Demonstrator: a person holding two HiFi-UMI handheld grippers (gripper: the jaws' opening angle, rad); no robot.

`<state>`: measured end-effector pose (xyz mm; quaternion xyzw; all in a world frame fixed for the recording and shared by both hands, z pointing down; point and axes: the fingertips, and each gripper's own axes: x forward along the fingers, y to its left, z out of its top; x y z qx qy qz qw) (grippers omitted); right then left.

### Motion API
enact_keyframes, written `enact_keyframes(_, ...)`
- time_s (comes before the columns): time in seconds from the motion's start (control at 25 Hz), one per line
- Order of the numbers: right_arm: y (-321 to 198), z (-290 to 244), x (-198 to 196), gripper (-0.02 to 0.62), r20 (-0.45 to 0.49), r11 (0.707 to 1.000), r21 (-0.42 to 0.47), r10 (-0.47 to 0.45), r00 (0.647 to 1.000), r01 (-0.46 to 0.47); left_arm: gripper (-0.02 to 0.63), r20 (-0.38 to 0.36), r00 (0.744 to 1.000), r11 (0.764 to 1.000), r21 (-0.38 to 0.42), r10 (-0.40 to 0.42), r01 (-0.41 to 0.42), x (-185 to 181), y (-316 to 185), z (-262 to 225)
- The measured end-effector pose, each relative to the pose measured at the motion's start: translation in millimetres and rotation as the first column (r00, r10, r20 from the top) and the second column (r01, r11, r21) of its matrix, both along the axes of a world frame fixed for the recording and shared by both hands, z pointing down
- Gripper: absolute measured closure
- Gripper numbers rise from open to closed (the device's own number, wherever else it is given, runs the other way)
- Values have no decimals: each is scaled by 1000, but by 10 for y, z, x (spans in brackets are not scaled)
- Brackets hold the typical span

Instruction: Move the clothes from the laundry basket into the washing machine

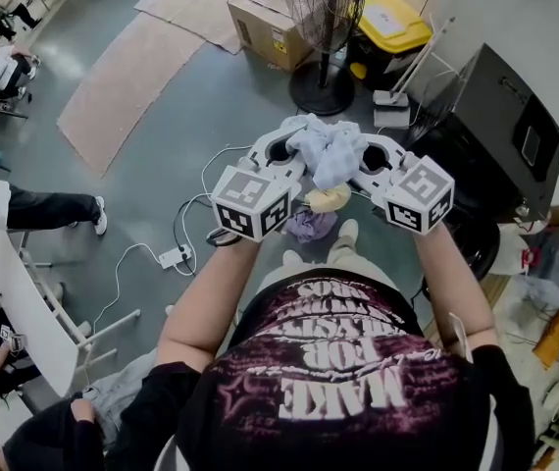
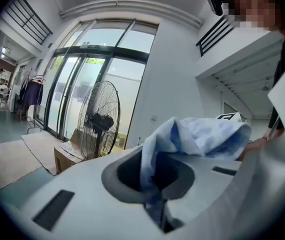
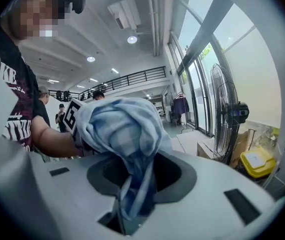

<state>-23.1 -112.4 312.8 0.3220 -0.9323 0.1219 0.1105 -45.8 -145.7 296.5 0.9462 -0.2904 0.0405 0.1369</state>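
left claw [image 2: 157, 215] is shut tight on a pale blue cloth [image 2: 202, 136], a fold of it pinched right down in the slot between the jaws. the right claw [image 3: 127, 219] has its jaws a little apart, with a twisted tail of the same cloth hanging down between them; a sliver of dark gap shows next to the fabric, so i read it as loose rather than clamped. from the head view both claws sit side by side out in front of my chest, marker cubes toward me, and the cloth is bunched up in a heap on top of them, bridging the two (it's up in the air, not in anything). just below them i can see a yellow piece of clothing [image 1: 329, 199] and a purple one [image 1: 309, 226], touching each other; i can't tell what they lie in. a standing fan [image 1: 327, 8] is on the grey floor ahead, a cardboard box [image 1: 270, 32] beside it, and a dark machine [image 1: 500, 135] stands off to my right.
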Motion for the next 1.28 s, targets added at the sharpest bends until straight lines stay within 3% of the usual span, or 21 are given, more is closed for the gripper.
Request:
enact_keyframes(0.32, 153, -13, -143, 295, -13, 995, -1, -96, 995, 96, 592, -5, 997, 997, 27, 76, -76, 87, 141, -115)
enact_keyframes(0.48, 185, 14, -193, 272, -23, 994, 11, -104, 994, 105, 592, -16, 989, 986, 77, 147, -146, 208, 283, -203)
enact_keyframes(0.6, 219, 16, -255, 287, -42, 994, 43, -95, 995, 97, 592, -28, 979, 974, 111, 204, -199, 282, 406, -269)
enact_keyframes(0.76, 242, 44, -253, 362, -68, 995, 88, -44, 997, 50, 594, -41, 967, 961, 125, 253, -246, 327, 511, -292)
enact_keyframes(0.88, 222, 59, -235, 406, -66, 994, 111, -3, 998, 11, 594, -33, 967, 961, 132, 251, -245, 326, 511, -279)
enact_keyframes(1.28, 174, 139, -175, 454, -73, 984, 137, 124, 990, -113, 588, 39, 967, 960, 120, 251, -254, 190, 524, -161)
